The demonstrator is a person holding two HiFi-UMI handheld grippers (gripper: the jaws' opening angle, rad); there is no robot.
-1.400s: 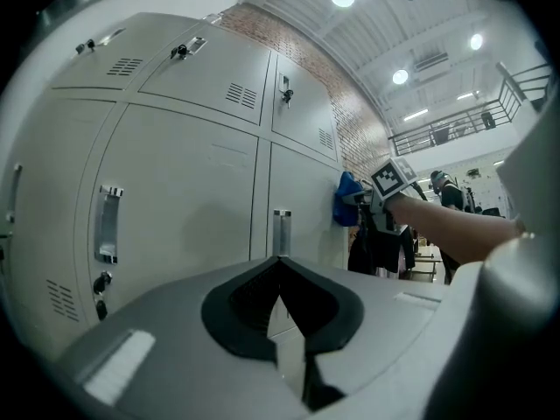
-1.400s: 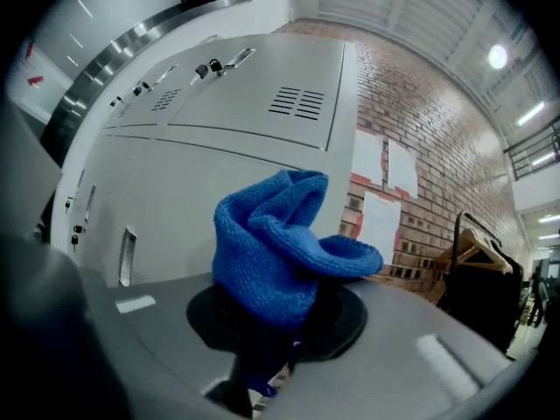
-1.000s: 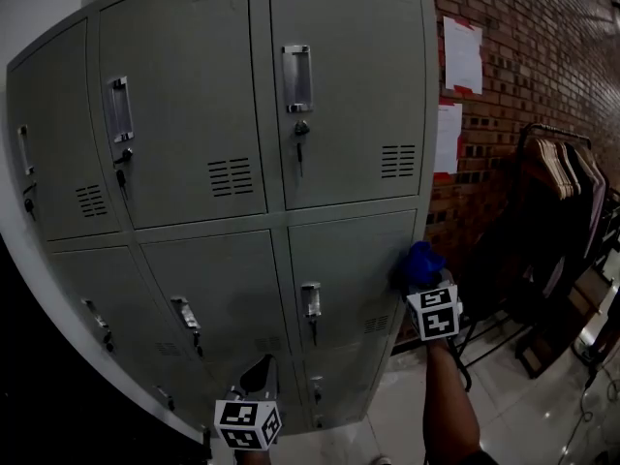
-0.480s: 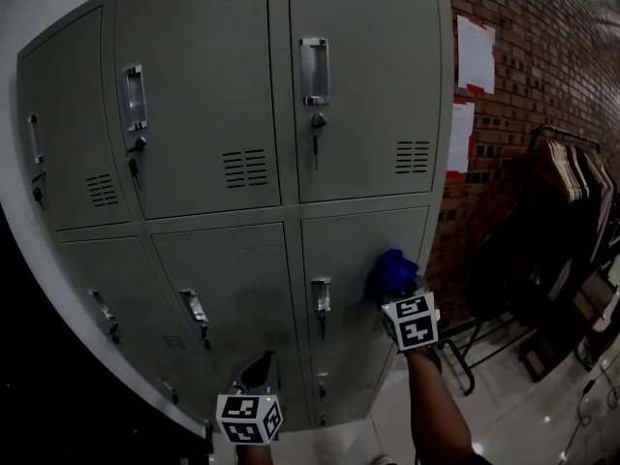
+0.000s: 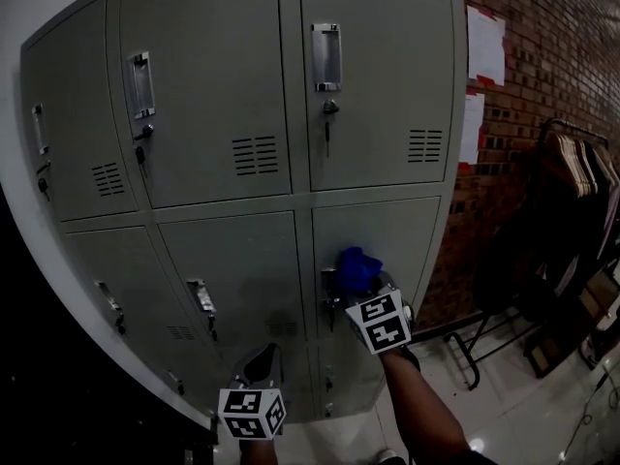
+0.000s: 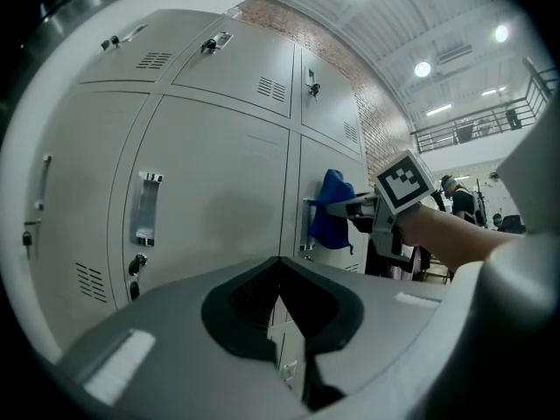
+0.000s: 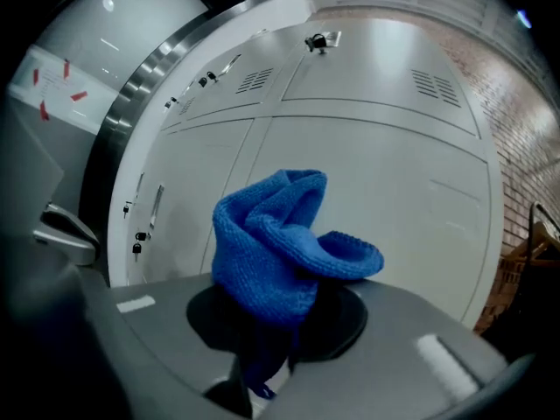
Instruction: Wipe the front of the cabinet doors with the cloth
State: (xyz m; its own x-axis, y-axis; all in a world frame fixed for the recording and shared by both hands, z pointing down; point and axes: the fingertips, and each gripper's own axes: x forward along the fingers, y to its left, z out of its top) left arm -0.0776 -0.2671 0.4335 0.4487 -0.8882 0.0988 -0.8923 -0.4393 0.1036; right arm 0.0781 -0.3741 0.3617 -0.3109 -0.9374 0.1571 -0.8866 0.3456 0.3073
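Dark brick wall (image 5: 542, 114) with pale paper sheets (image 5: 486, 45) pinned to it stands to the right; a clothes rack (image 5: 581, 192) stands by it on a glossy tiled floor (image 5: 504, 395); a grey metal cabinet (image 5: 223, 85) of locker doors fills the rest of the head view.

The blue knitted cloth (image 5: 356, 265) lies against the front of the second-row right door (image 5: 407, 235), close to that door's left edge and just beside its handle (image 5: 330, 306); in the left gripper view it overlaps the handle, so I cannot tell if it touches the panel itself.

The right gripper (image 5: 368, 289) reaches up to the door on a bare forearm (image 5: 426, 415), its marker cube (image 5: 380, 320) turned toward the camera; its fingers (image 7: 420, 348) are closed tight on the lower end of the cloth, which is pinched between them; the bunched upper part billows out past the fingertips toward the door.

The left gripper (image 5: 262, 366) hangs low before the cabinet's lower doors, well apart from the cloth; its fingers (image 6: 175, 339) are drawn together with only a thin slit behind the tips; nothing is held between them.
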